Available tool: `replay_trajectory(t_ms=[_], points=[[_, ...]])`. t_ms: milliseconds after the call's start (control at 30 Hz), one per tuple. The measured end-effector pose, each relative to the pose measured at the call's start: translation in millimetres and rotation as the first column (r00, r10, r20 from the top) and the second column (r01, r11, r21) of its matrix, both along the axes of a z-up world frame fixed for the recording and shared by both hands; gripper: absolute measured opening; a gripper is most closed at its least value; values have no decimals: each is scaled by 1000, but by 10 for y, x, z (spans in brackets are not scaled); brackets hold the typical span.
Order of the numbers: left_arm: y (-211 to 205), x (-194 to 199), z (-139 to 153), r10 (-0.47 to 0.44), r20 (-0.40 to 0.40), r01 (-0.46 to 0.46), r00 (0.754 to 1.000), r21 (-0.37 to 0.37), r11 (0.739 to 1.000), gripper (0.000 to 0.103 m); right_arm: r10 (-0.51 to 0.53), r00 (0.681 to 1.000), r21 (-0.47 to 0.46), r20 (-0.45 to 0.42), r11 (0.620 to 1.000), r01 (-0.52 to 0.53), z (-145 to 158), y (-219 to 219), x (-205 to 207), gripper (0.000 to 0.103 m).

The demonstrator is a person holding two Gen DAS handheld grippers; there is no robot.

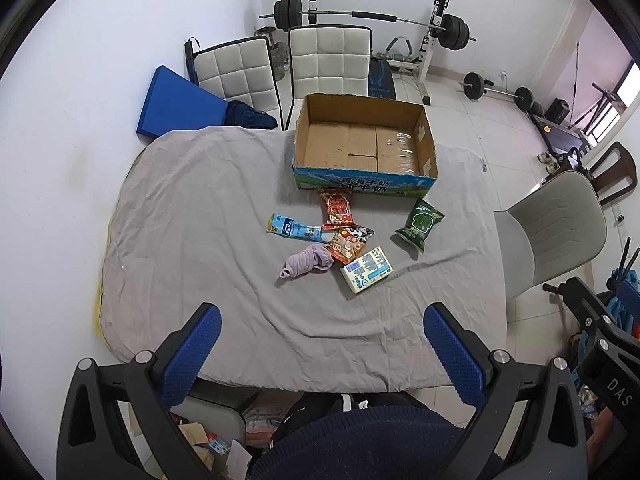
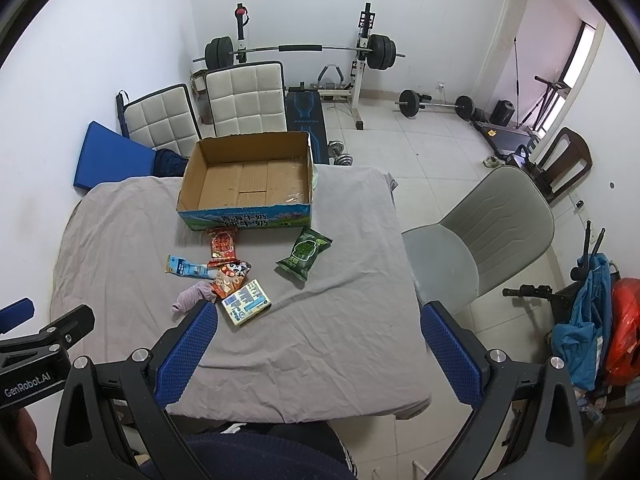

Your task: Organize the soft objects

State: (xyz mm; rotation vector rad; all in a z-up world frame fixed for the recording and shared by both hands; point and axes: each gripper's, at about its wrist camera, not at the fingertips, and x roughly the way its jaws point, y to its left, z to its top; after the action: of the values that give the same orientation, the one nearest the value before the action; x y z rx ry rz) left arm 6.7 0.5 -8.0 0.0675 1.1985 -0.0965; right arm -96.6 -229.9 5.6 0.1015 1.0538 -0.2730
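Nothing packed yet: cardboard box (image 1: 364, 144) empty far ahead of the fingers, snack packets (image 1: 336, 210) and lilac sock (image 1: 306, 265) loose on the tabletop (image 1: 192, 220) between, left gripper (image 1: 320, 344) and right gripper (image 2: 318, 344) spread wide, holding nothing.

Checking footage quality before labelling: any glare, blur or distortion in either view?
Left wrist view: fisheye bends the walls, dark corner vignette, items sharp; glare on tape inside the cardboard box. Right wrist view: same curvature, bright washed-out window at right, packets still legible.
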Motion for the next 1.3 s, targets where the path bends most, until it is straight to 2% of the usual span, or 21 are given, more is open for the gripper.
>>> replay_trajectory(t_ms=[933, 1200, 1300], points=[[-9, 4, 66, -2, 18, 3, 1000, -4, 1000, 103, -4, 1000, -4, 13, 1000, 4, 104, -26, 32, 103], [-21, 67, 59, 0, 21, 0, 1000, 2, 1000, 103, -3, 1000, 13, 7, 1000, 3, 72, -63, 76, 103], [-32, 210, 20, -9, 38, 9, 999, 10, 1000, 103, -9, 1000, 31, -4, 999, 9, -2, -142, 191, 103]])
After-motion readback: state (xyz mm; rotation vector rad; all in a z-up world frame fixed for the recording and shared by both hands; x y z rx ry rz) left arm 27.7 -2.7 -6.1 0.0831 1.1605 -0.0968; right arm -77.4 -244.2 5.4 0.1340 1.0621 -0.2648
